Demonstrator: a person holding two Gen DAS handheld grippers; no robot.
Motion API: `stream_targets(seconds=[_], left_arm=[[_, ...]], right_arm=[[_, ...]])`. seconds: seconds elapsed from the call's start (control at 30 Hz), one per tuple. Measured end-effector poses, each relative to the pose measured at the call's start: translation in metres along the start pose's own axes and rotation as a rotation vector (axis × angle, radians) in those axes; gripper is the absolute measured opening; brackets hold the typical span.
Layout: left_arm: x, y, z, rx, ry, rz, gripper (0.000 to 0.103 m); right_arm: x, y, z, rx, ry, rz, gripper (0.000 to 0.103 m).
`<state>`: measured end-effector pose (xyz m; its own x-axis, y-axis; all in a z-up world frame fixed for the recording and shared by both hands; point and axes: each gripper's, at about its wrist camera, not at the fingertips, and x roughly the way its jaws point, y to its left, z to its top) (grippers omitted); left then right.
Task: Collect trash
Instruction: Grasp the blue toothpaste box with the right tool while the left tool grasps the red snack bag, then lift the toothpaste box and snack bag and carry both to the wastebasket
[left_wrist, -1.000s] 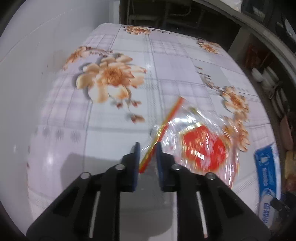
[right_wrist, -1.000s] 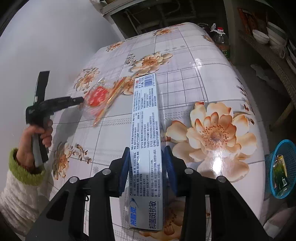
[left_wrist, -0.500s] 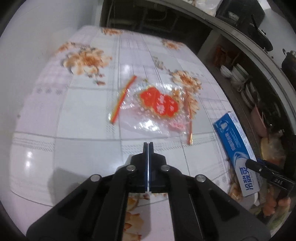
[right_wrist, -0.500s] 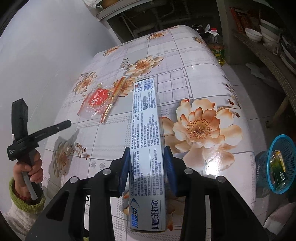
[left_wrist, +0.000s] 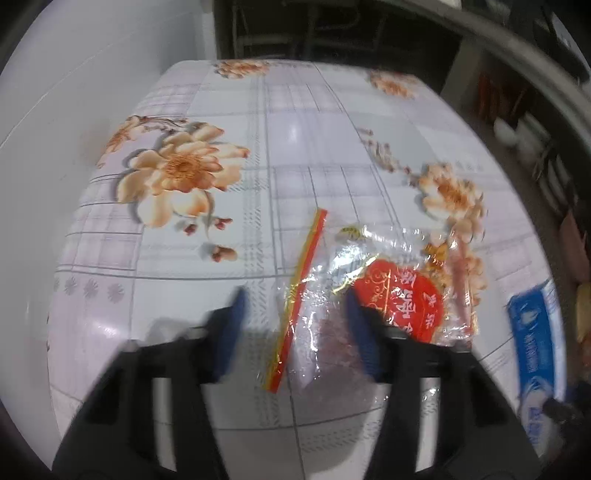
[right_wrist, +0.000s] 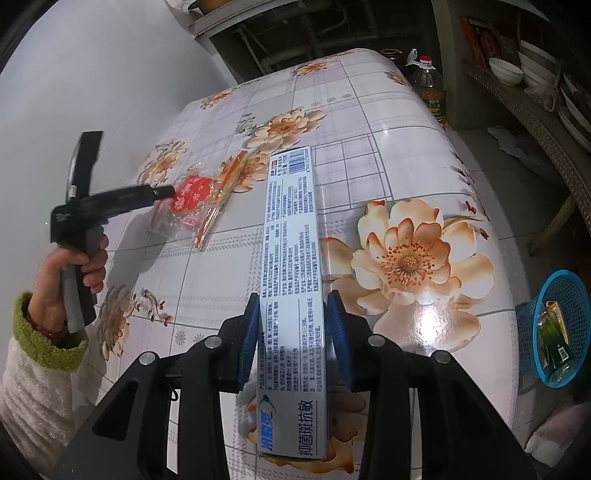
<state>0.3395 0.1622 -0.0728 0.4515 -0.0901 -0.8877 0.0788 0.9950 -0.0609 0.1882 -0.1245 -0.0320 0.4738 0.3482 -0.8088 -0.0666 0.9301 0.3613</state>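
A clear plastic wrapper (left_wrist: 399, 302) with a red label and a red-gold strip (left_wrist: 303, 280) along one edge lies flat on the flowered table (left_wrist: 295, 147). My left gripper (left_wrist: 294, 299) hovers low over it. Its jaws are opening, and the strip edge lies between the blue pads without being pressed. From the right wrist view, the left gripper (right_wrist: 168, 192) points at the wrapper (right_wrist: 194, 199). My right gripper (right_wrist: 293, 306) is shut on a long blue-and-white toothpaste box (right_wrist: 290, 258), gripping its sides above the table.
A blue mesh basket (right_wrist: 554, 325) holding a green packet stands on the floor to the right of the table. An oil bottle (right_wrist: 428, 88) and a shelf with bowls (right_wrist: 506, 70) are behind it. A white wall runs along the table's left side.
The left gripper held the wrapper's strip a second ago, then drew back shut and empty with the wrapper on the table. It has now moved in over the wrapper with jaws apart. The right gripper stayed still.
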Motion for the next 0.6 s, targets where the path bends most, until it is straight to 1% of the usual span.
stream_targets(seconds=[0.03,0.1,0.2,0.27,0.4,0.47,0.6], left_arm=[[0.002,-0.003,-0.002,0.017,0.005,-0.005,0.031],[-0.002,-0.009,-0.008,0.056,-0.019,0.018,0.015],[-0.012,-0.009,-0.02,0.056,-0.04,0.011,0.009],[-0.022,-0.007,-0.03,0.04,-0.055,-0.003,0.008],[-0.043,-0.008,-0.059,0.014,-0.056,-0.063,0.007],[-0.054,-0.01,-0.08,-0.005,-0.046,-0.1,0.007],[-0.069,-0.014,-0.112,-0.044,-0.032,-0.153,0.008]], right_arm=[[0.0,0.0,0.0,0.0,-0.001,0.0,0.036],[0.001,0.0,0.001,0.001,-0.003,0.0,0.036],[-0.001,-0.001,0.0,0.005,-0.012,0.005,0.036],[-0.005,0.0,0.0,0.004,-0.029,0.016,0.035],[-0.021,0.01,-0.001,-0.037,-0.078,0.036,0.035],[-0.023,0.016,-0.002,-0.059,-0.077,0.039,0.035],[-0.015,0.022,-0.009,-0.08,-0.038,0.04,0.034]])
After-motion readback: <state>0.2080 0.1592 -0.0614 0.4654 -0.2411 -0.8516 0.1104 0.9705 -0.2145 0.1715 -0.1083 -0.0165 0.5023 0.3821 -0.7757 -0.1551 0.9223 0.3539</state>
